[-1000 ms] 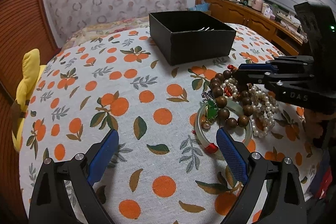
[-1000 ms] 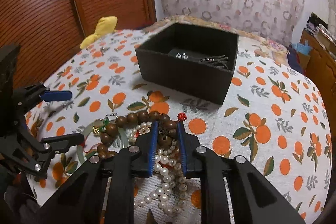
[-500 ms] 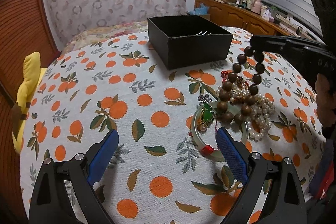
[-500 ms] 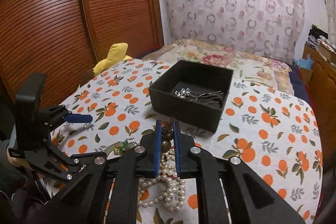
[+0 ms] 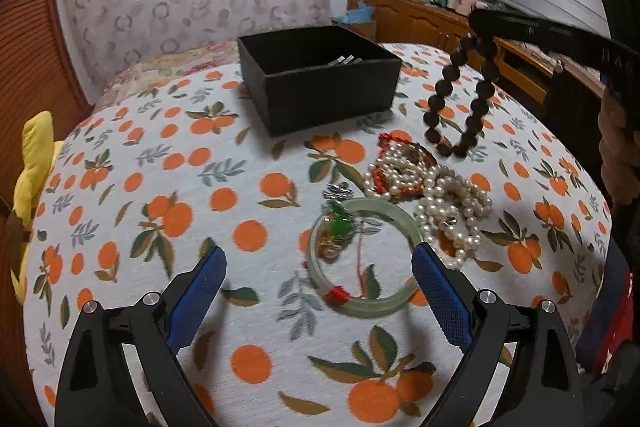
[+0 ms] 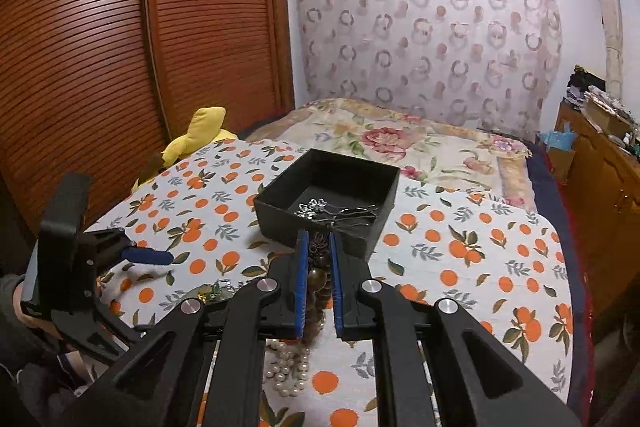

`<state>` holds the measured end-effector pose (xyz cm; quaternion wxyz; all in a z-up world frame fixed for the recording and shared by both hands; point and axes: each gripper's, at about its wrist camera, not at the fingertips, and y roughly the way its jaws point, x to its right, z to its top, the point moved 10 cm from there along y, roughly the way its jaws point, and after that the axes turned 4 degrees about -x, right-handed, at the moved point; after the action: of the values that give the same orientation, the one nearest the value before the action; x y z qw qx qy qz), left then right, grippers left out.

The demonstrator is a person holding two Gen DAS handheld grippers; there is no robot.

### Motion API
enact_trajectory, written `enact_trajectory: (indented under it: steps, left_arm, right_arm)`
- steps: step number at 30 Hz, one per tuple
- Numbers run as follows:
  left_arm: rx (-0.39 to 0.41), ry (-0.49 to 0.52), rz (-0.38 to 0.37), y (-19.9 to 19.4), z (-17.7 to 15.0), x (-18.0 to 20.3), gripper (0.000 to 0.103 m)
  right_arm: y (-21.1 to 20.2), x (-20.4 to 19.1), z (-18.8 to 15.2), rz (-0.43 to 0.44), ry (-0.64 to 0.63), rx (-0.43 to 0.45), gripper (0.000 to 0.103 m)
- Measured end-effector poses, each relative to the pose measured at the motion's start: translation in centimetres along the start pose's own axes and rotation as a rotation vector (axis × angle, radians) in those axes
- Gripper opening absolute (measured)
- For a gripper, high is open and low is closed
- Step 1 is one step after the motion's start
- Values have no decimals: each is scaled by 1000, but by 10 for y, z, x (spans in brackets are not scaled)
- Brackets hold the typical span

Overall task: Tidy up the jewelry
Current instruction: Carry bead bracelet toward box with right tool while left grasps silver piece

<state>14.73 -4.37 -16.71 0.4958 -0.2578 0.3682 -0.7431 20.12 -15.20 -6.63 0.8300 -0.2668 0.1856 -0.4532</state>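
The dark wooden bead bracelet hangs in the air as a loop, clear of the cloth, to the right of the black box and above the far edge of the jewelry heap. Its upper beads are pinched between the blue pads of the right gripper, whose jaws are drawn nearly together on the strand; seen from the right wrist, the brown beads fill the narrow gap between the pads. The black box stands on the far middle of the table, open at the top, with silver hairpins lying on its floor. On the cloth below the hanging loop lies a tangle of pearl strands with a red-beaded piece mixed into its left side. Just nearer sits a pale green jade bangle, flat on the cloth, with a green pendant and a thin red cord with a red knot lying across its ring; a small silver ornament rests just beyond it. The left gripper is held low over the near part of the table, jaws spread wide and holding nothing, the bangle lying between its blue fingertips in view. The table carries a white tablecloth printed with oranges and leaves. A yellow plush toy sits at the table's left edge. Beyond the table is a bed with a floral cover.
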Motion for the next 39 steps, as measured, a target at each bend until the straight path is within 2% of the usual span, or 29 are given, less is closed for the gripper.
enact_trajectory:
  steps: [8, 11, 17, 19, 20, 21, 22, 23, 25, 26, 31, 33, 39]
  left_arm:
    - [-45, 24, -25, 14, -1, 13, 90]
    - [-27, 8, -18, 12, 3, 9, 90]
    - [16, -60, -77, 5, 16, -1, 89]
    - [10, -66, -87, 7, 18, -2, 63]
    - [1, -69, -88, 9, 18, -3, 57]
    - [-3, -71, -91, 10, 18, -3, 47]
    - [-5, -72, -95, 11, 17, -3, 40]
    - [-2, -72, -101, 10, 16, -2, 38]
    - [5, -75, -109, 8, 15, -2, 25]
    - [9, -78, -111, 7, 15, -3, 24]
    - [26, -80, -114, 3, 16, -5, 6]
    - [32, -74, -114, 1, 16, -5, 2]
    - [52, -58, -101, -6, 18, -4, 2]
  right_arm:
    - [3, 5, -7, -7, 17, -10, 12]
    - [4, 3, -10, -3, 17, -11, 12]
    - [5, 3, -14, -5, 20, -15, 12]
    - [5, 3, -15, -5, 20, -15, 12]
    - [4, 3, -16, -5, 20, -16, 12]
    - [5, 3, -15, -5, 20, -16, 12]
    - [5, 3, -15, -5, 19, -16, 12]
    - [5, 3, -15, -7, 18, -16, 12]
    - [5, 4, -17, -11, 15, -17, 12]
    - [6, 4, -18, -12, 14, -18, 12]
    - [7, 4, -20, -11, 13, -22, 12]
    - [8, 4, -21, -12, 11, -26, 12]
    - [10, 3, -22, -14, 9, -30, 12]
